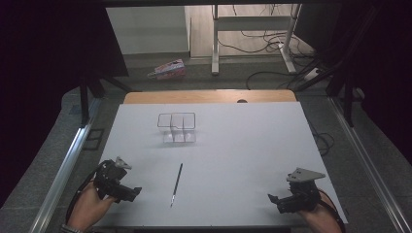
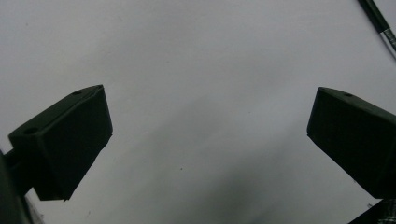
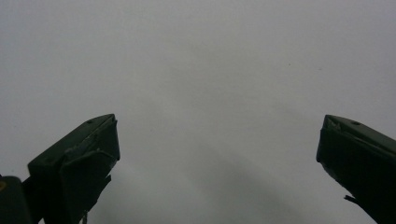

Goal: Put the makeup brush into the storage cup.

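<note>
left gripper (image 1: 137, 191) wide open and empty, right gripper (image 1: 272, 198) likewise; pen (image 1: 176, 184) lies flat between them, nearer the left, clear organiser (image 1: 177, 128) beyond; advise closing squarely across the barrel.

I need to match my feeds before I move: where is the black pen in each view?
High view: the black pen lies on the white table, centre-front, nearer the left gripper.
Left gripper view: the pen crosses the top right corner.
Right gripper view: bare tabletop between its jaws.
Shared landmark: the white tabletop.
</note>
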A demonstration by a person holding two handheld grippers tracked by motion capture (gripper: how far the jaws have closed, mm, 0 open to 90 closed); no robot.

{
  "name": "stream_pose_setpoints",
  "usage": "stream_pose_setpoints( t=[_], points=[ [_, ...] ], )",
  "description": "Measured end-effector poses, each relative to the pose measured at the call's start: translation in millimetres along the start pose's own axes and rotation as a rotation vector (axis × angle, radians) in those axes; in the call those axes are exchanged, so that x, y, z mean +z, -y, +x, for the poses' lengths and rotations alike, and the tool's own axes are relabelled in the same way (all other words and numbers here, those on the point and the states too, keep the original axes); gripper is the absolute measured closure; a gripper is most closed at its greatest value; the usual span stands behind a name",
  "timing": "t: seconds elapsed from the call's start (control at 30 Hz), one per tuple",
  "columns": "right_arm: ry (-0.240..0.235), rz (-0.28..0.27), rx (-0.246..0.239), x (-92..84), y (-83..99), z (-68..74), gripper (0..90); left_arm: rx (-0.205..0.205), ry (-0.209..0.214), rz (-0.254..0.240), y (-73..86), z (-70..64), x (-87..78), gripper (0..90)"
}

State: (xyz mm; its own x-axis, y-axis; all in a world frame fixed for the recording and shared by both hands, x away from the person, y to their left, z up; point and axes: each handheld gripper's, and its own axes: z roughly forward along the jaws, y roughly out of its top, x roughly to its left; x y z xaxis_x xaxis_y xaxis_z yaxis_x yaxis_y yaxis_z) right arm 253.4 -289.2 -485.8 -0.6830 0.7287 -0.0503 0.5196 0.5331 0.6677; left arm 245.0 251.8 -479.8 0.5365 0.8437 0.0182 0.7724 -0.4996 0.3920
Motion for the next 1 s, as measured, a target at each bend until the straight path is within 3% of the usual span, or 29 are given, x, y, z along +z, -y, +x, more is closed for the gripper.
stream_pose_setpoints(
  t=[0.57,1.0],
  points=[
    [-0.004,0.032,-0.007,1.7,0.1,1.0,0.0,-0.002,0.061,0.003,-20.4,-12.9,7.8,0.3],
    [-0.007,0.042,-0.007,2.6,0.6,1.9,0.0,0.014,0.071,-0.005,-40.9,-31.7,17.3,0.3]
  ],
)
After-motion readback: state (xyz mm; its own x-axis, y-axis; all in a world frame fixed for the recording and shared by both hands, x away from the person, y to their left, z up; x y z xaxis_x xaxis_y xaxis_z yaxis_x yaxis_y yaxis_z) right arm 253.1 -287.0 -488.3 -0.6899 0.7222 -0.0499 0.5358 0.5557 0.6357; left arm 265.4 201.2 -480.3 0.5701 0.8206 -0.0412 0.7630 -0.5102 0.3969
